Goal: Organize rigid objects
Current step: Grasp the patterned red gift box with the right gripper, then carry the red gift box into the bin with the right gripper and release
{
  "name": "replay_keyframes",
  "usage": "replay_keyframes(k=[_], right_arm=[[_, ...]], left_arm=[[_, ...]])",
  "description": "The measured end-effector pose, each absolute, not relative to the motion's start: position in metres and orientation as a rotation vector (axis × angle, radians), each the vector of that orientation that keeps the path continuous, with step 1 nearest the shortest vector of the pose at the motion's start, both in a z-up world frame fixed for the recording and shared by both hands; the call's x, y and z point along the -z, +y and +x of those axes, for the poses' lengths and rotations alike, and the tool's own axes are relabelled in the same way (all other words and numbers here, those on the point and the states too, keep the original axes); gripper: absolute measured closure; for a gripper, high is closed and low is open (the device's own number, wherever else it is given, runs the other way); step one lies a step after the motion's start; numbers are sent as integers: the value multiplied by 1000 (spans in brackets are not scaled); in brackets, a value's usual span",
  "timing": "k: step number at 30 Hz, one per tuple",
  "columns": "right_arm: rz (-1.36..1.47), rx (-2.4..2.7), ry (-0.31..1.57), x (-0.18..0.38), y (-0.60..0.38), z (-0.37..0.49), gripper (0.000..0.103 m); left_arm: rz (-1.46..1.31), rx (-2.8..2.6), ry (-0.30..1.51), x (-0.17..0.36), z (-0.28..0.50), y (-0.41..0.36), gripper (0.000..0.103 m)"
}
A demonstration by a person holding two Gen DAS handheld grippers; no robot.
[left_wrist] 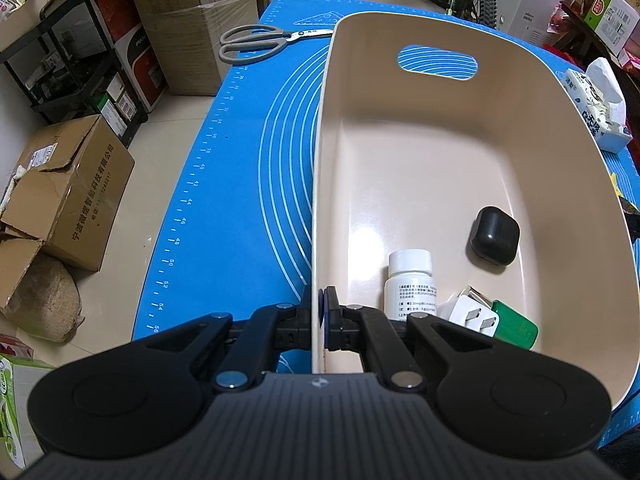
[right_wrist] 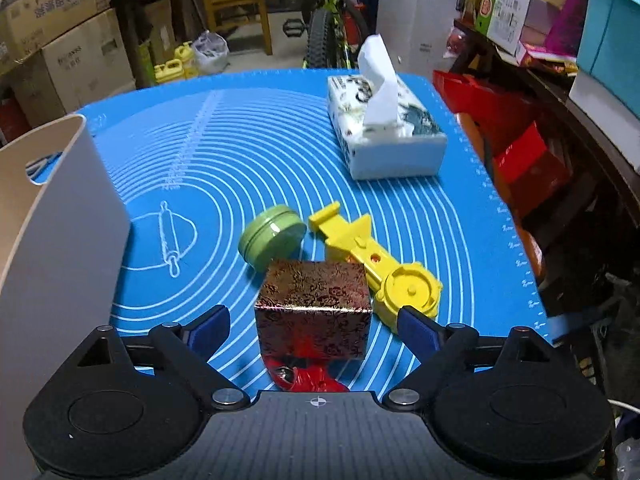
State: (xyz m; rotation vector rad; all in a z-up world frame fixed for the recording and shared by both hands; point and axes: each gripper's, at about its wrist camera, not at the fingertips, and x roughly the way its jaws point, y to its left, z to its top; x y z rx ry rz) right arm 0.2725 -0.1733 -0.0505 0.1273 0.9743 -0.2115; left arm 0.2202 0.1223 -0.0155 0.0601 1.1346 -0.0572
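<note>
My left gripper is shut on the near left wall of a beige basket. Inside the basket lie a white pill bottle, a black earbud case, a white plug charger and a green box. My right gripper is open, its blue pads either side of a dark red patterned box on the blue mat. A green round tin and a yellow plastic toy lie just beyond the box. The basket's outer wall stands at the left.
Grey-handled scissors lie on the mat's far left corner. A tissue pack sits at the far right of the mat. Cardboard boxes and a shelf stand on the floor to the left. Red boxes crowd the right edge.
</note>
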Motion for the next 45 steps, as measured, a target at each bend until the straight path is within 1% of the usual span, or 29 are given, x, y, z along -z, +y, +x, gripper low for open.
replay_keyframes(k=[6, 8, 9, 10, 11, 12, 13, 15, 21, 31, 39, 45], right_arm=[[126, 237, 969, 62, -176, 278, 12], [128, 248, 965, 63, -177, 279, 14], [125, 253, 956, 63, -177, 279, 16], [125, 252, 948, 61, -177, 279, 23], [129, 243, 947, 60, -177, 280, 27], [138, 235, 949, 60, -178, 280, 34], [151, 227, 948, 59, -179, 281, 39], [151, 230, 946, 59, -177, 280, 41], [157, 239, 903, 45, -175, 273, 41], [238, 204, 717, -12, -153, 251, 41], [249, 86, 560, -56, -115, 236, 41], [214, -34, 525, -69, -76, 235, 41]], left_arm=[[61, 56, 1134, 15, 220, 123, 97], [61, 57, 1134, 15, 220, 122, 97], [60, 56, 1135, 15, 220, 123, 97], [61, 57, 1135, 15, 220, 122, 97], [61, 57, 1134, 15, 220, 122, 97], [61, 56, 1135, 15, 220, 122, 97], [61, 57, 1134, 15, 220, 122, 97], [60, 58, 1134, 16, 220, 123, 97], [62, 57, 1134, 16, 220, 123, 97], [62, 57, 1135, 16, 220, 122, 97], [61, 57, 1134, 16, 220, 122, 97], [61, 57, 1134, 16, 221, 122, 97]])
